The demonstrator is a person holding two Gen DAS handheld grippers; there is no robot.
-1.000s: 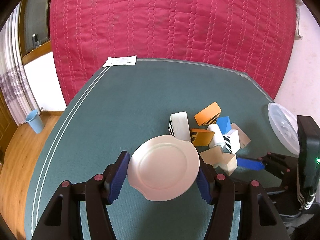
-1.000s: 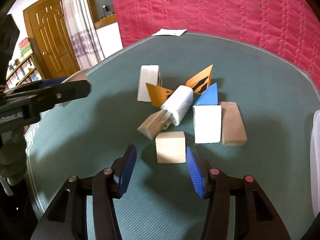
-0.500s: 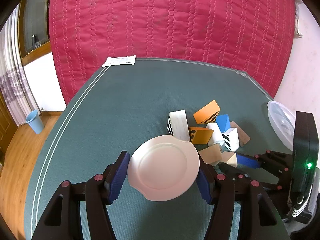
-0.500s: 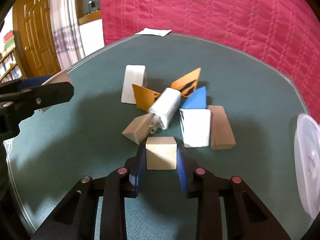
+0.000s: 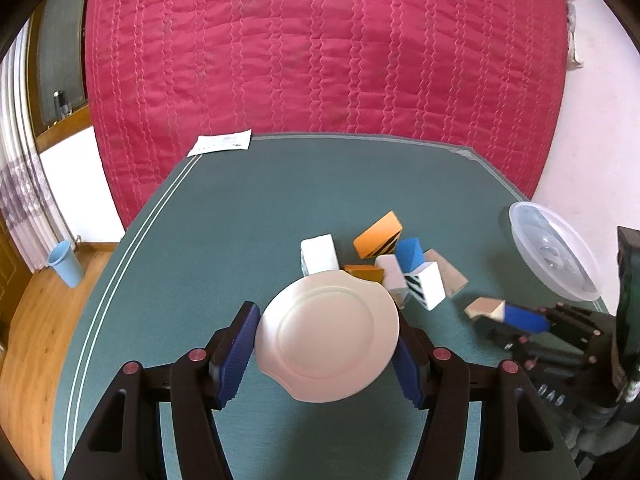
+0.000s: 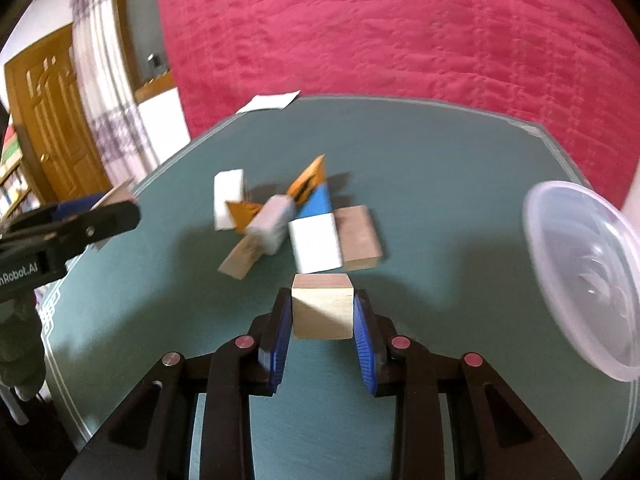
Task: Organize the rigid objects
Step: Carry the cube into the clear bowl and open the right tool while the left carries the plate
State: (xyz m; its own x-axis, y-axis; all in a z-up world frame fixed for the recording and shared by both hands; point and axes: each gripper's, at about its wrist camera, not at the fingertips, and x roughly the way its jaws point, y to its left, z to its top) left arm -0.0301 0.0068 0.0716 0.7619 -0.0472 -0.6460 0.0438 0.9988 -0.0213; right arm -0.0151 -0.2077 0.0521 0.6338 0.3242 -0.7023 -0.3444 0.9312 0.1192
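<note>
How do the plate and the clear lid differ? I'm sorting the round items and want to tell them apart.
The plate is opaque cream; the clear lid is see-through plastic. The plate is gripped between the left tongs; the lid is in neither tongs and lies at the table's right edge. The plate's rim has a notch at its lower left; the lid's rim looks evenly round. Both are round and shallow.

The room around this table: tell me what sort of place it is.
Probably a room in a home. A wooden panelled door and a curtain stand at the left, a bookshelf beside them, and a red quilted cloth hangs behind the green table.
</note>
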